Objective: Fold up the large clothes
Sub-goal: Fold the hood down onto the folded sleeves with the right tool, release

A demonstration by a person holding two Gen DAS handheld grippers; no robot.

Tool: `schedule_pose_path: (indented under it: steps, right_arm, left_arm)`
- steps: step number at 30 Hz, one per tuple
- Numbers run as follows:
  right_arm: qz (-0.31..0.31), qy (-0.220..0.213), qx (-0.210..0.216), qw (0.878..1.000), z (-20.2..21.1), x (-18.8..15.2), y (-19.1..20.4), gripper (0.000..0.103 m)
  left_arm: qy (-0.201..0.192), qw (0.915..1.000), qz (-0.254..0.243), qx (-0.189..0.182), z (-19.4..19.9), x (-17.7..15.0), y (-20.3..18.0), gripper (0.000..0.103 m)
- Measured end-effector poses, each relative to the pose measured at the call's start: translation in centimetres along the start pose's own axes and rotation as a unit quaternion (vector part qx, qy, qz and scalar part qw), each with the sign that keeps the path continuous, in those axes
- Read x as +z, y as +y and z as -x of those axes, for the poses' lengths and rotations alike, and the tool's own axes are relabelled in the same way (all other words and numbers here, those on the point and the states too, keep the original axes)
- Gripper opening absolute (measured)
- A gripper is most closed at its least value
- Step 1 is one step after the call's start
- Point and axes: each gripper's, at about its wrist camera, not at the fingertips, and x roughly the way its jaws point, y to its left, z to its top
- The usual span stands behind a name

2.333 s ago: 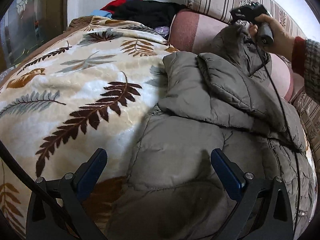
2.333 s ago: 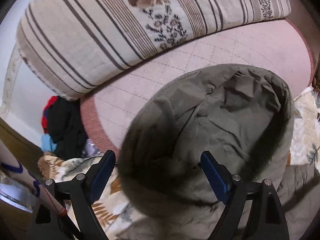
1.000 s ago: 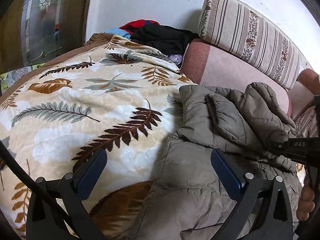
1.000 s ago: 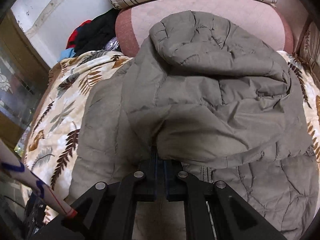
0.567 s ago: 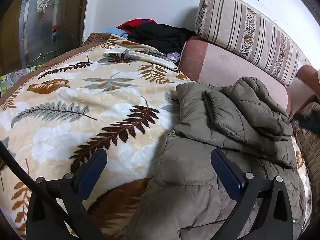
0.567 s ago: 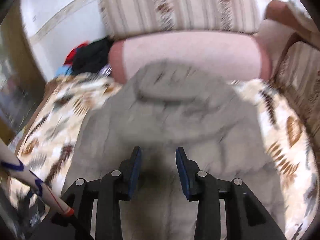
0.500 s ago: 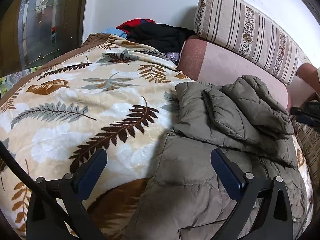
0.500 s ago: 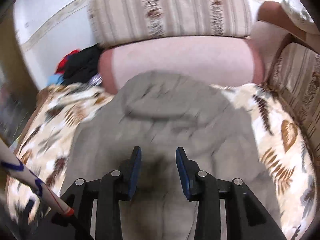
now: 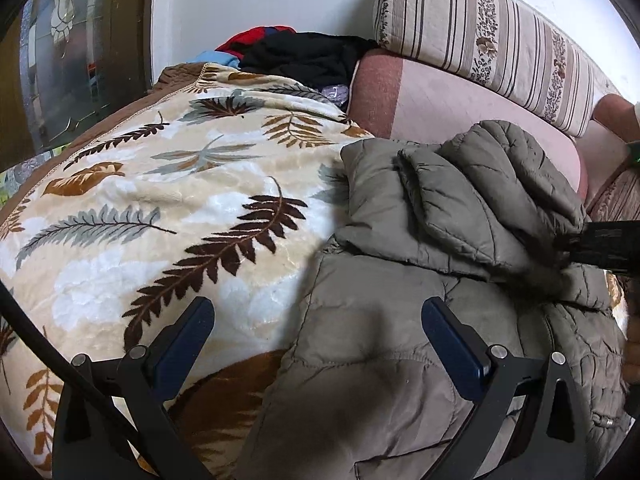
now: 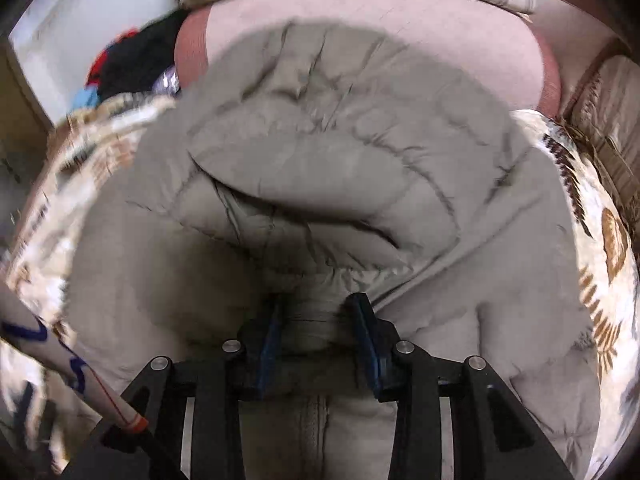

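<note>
A grey-olive puffer jacket (image 9: pixel 400 320) lies on a leaf-patterned blanket (image 9: pixel 160 208), its hood (image 9: pixel 500 184) folded down over the chest. My left gripper (image 9: pixel 316 340) is open and empty above the jacket's left side. My right gripper (image 10: pixel 318 320) has its jaws closed around a bunched fold of the jacket (image 10: pixel 316 312) at the hood's front edge (image 10: pixel 320 208). It also shows in the left wrist view (image 9: pixel 600 244) as a dark bar at the right edge.
A pink bolster (image 9: pixel 460 104) and a striped floral cushion (image 9: pixel 500 44) lie behind the jacket. A pile of black, red and blue clothes (image 9: pixel 296 54) sits at the far corner by the wall. A striped sofa arm (image 10: pixel 612 120) is at the right.
My right gripper dropped the hood onto the chest, drew back partly open, then came in again and closed on a fold at the hood's edge. My left gripper has stayed open and still.
</note>
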Motion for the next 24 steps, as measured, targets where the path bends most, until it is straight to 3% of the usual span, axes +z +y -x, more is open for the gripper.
schedule_pose_path:
  steps: [1,3,6,9,12,14,18,24]
  right_arm:
    - [-0.003,-0.013,0.004,1.000,1.5,-0.6,-0.3,0.044]
    - [-0.004,-0.037,0.004,0.999,4.7,-2.5,-1.0,0.059]
    - [0.000,-0.062,-0.005,0.998,9.9,-7.2,-3.1,0.066]
    - [0.019,-0.083,-0.044,0.995,14.0,-11.8,-5.5,0.077]
    - [0.034,-0.091,-0.104,0.990,16.5,-14.9,-8.7,0.079]
    - [0.025,-0.095,-0.121,0.988,18.0,-16.4,-10.9,0.079]
    - [-0.034,-0.101,-0.100,0.989,19.2,-18.3,-15.5,0.079]
    - [-0.051,-0.105,-0.077,0.990,18.4,-19.8,-17.1,0.079]
  left_arm:
    - [-0.001,1.0000,0.002,-0.001,0.1,0.0,0.1,0.103]
    - [0.001,1.0000,0.004,-0.004,0.3,-0.1,0.4,0.103]
    - [0.011,0.9999,0.010,-0.007,0.0,-0.6,0.7,0.103]
    - [0.012,0.9998,0.013,-0.001,0.1,-1.3,0.6,0.103]
    - [-0.017,0.9997,0.005,0.015,1.3,-1.7,0.0,0.103]
    - [-0.031,0.9993,0.001,0.021,2.1,-2.0,-0.4,0.103]
    - [-0.033,0.9991,0.002,0.027,3.7,-2.8,-1.4,0.103]
    - [-0.048,0.9972,-0.036,0.045,7.0,-4.3,-3.8,0.103]
